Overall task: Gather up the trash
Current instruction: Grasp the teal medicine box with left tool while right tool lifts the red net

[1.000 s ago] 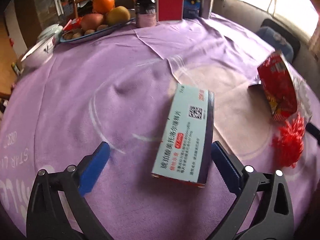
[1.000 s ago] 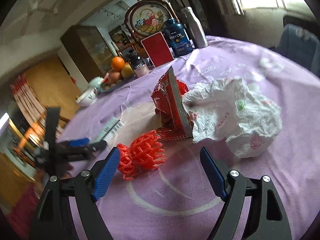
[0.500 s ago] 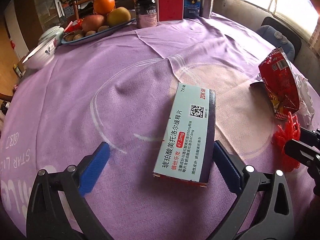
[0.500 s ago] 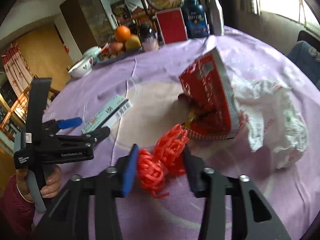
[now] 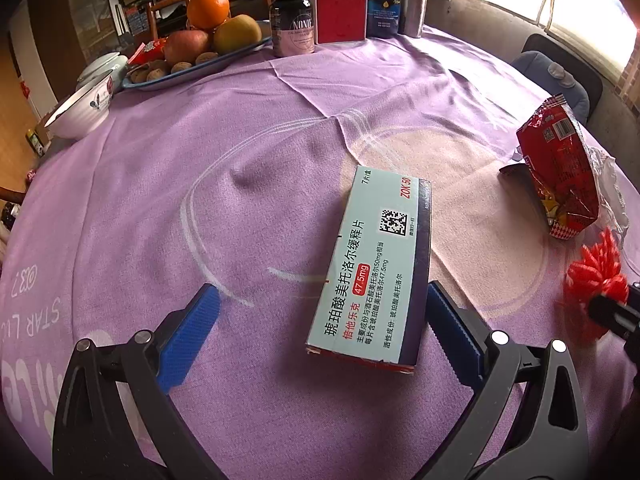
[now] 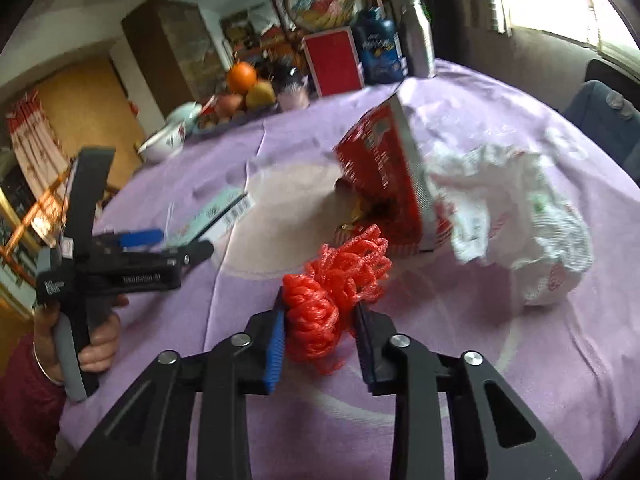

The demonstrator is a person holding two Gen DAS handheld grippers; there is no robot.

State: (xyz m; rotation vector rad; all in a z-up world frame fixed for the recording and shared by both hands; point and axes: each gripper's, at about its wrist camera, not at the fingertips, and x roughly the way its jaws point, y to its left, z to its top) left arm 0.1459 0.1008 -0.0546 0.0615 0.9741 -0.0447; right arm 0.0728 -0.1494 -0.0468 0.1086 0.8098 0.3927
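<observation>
Since a second ago the right gripper point(image 6: 320, 316) has clamped the one red net point(image 6: 336, 280). The left gripper point(image 5: 320, 328), spread wide, straddles the one medicine box point(image 5: 372, 268), whose long axis points away across the table.

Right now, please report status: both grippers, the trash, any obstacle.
Right gripper shut on red net. Left gripper open, straddling medicine box. Snack bag and white plastic bag on the table; nothing blocking.
</observation>
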